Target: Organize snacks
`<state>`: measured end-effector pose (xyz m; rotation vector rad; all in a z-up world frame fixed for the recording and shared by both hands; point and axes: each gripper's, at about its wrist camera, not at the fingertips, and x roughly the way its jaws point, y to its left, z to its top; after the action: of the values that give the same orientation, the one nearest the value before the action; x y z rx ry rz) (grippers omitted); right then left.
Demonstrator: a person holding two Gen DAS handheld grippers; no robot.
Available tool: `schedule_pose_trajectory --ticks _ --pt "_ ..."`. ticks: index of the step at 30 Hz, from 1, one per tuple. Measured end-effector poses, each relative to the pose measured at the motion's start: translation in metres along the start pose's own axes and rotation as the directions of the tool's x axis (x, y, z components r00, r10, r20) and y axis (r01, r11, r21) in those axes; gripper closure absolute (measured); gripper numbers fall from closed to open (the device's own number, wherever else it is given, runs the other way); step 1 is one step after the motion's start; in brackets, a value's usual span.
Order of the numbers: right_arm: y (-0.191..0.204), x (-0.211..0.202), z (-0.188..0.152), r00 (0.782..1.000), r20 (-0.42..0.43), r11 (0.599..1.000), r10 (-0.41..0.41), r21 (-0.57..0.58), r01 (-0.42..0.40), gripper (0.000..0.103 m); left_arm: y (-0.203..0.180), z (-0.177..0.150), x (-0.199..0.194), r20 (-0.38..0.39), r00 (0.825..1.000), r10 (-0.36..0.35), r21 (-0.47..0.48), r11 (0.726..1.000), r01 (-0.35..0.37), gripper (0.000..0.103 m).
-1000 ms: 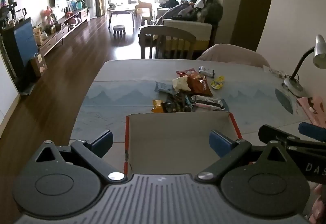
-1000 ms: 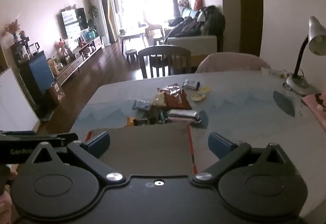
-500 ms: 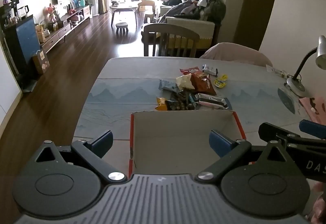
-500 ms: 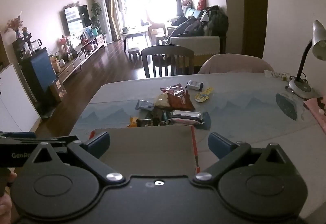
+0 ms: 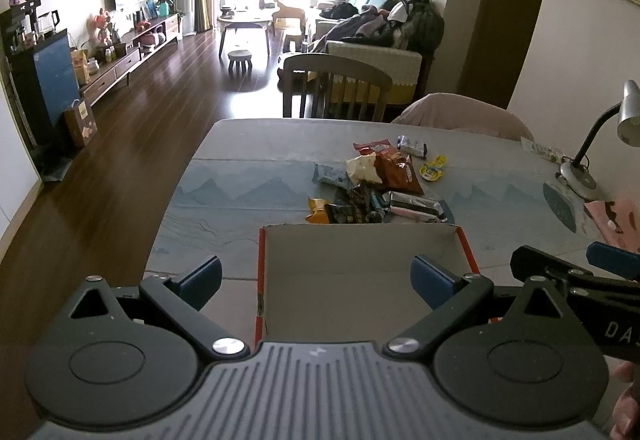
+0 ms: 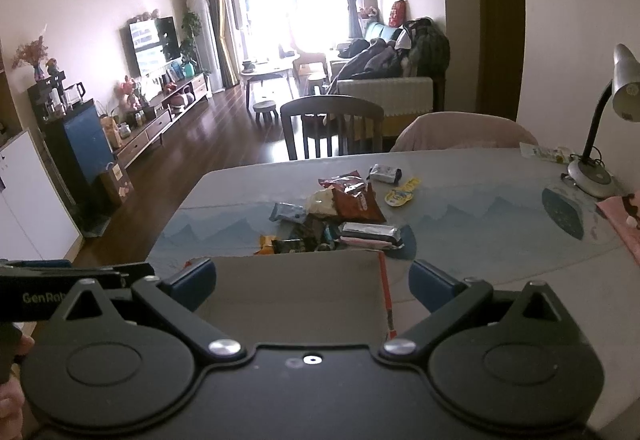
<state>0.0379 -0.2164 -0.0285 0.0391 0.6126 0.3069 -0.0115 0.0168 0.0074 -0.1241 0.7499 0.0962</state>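
Note:
A pile of snack packets (image 5: 376, 185) lies mid-table, also in the right wrist view (image 6: 340, 215): a brown chip bag (image 5: 398, 169), a silver bar (image 5: 416, 205), a small yellow packet (image 5: 432, 167). An open cardboard box with red edges (image 5: 360, 272) sits just in front of the pile; it also shows in the right wrist view (image 6: 296, 292). My left gripper (image 5: 318, 276) is open and empty above the box's near part. My right gripper (image 6: 312, 282) is open and empty over the box's right side. Each gripper's side shows in the other's view.
A desk lamp (image 5: 592, 155) stands at the table's right, with a pink cloth (image 5: 612, 220) near it. Two chairs (image 5: 336, 87) stand behind the far table edge. The left table edge (image 5: 180, 191) drops to wooden floor.
Both grippers have risen and tilted slightly, so the box and snack pile sit lower and farther in view. Jaws stay open.

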Motion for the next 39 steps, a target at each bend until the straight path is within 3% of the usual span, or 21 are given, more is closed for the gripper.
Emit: schedule_pose_trajectory --ticks 39 --pt "0.010 0.003 -0.010 0.999 -0.030 0.999 -0.016 0.041 0.017 0.000 0.008 -0.004 0.008 -0.032 0.999 -0.040 0.011 0.999 0.040 0.002"
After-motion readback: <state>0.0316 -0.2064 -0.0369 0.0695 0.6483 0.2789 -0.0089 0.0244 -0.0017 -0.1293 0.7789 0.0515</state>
